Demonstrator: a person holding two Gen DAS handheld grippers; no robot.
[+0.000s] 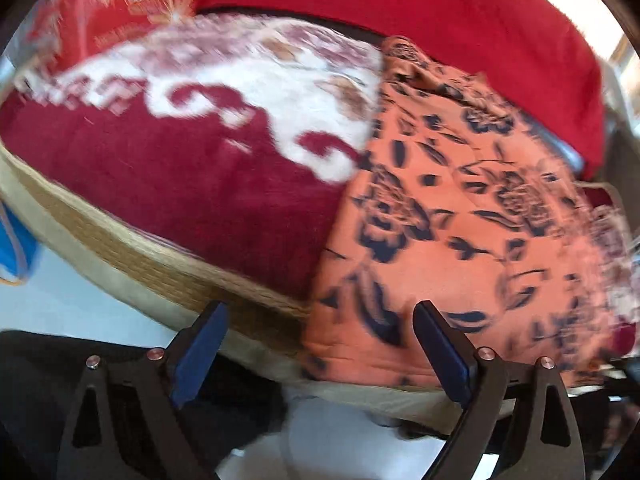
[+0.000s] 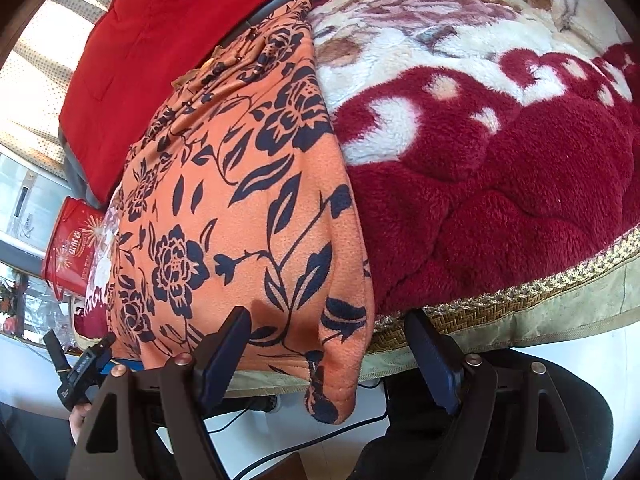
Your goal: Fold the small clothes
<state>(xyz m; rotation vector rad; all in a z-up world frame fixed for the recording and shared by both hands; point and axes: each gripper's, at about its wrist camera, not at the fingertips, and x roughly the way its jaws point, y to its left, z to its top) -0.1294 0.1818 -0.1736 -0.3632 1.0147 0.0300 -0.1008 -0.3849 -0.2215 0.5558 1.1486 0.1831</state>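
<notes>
Here, orange garment (image 2: 248,184) overhanging blanket's gold edge (image 2: 500,308), tools (image 2: 328,344) clear.

Garment (image 2: 240,200): orange cloth, matt, fine short nap, dark floral print, stitched hem. 
Blanket (image 2: 500,168): thick plush fleece, deep fuzzy pile, maroon and cream; woven gold braid trim (image 2: 520,300), rough, above a smooth beige fabric border. 
Quilt (image 2: 168,40): red cloth, matt, smooth. 
Tin (image 2: 74,248): red, glossy printed surface. 
Right gripper (image 2: 328,356): matt dark plastic frame, copper-coloured metal rivets, ribbed pads (image 2: 434,356). 
Left gripper (image 1: 320,356): same matt frame, blue pads (image 1: 200,356).
</notes>
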